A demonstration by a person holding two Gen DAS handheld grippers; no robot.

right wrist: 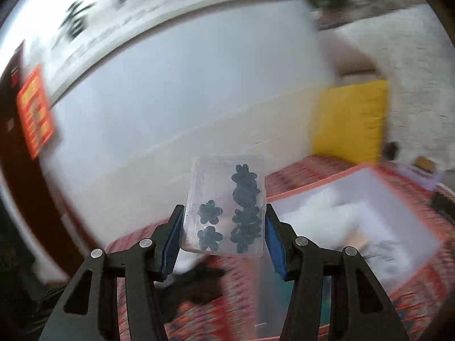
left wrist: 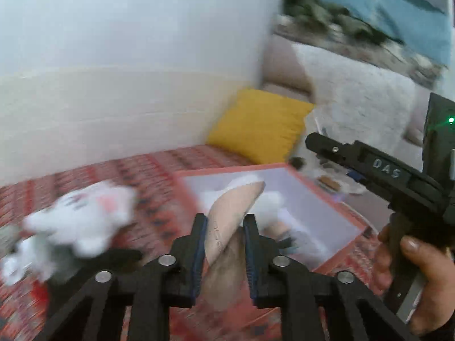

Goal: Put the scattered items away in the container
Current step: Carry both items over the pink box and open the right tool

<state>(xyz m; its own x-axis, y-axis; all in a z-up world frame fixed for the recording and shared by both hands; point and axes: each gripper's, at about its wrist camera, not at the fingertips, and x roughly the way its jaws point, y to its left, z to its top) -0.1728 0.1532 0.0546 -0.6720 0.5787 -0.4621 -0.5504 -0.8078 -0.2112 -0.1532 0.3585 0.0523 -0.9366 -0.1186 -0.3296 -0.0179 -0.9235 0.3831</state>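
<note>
left gripper (left wrist: 224, 227) clamps a beige insole (left wrist: 227, 221); right gripper (right wrist: 223, 224) clamps a clear packet (right wrist: 226, 204). pink box (left wrist: 227, 172), frame centre, holds white things; plush (left wrist: 82, 216) lies outside, lower left.

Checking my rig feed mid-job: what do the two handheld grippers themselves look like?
Both are matte black plastic with blue ribbed pads and silver pivot rivets: left gripper, right gripper. In the left wrist view the right gripper's body carries raised "DAS" lettering and a green indicator light, with a bare hand on its handle.
</note>
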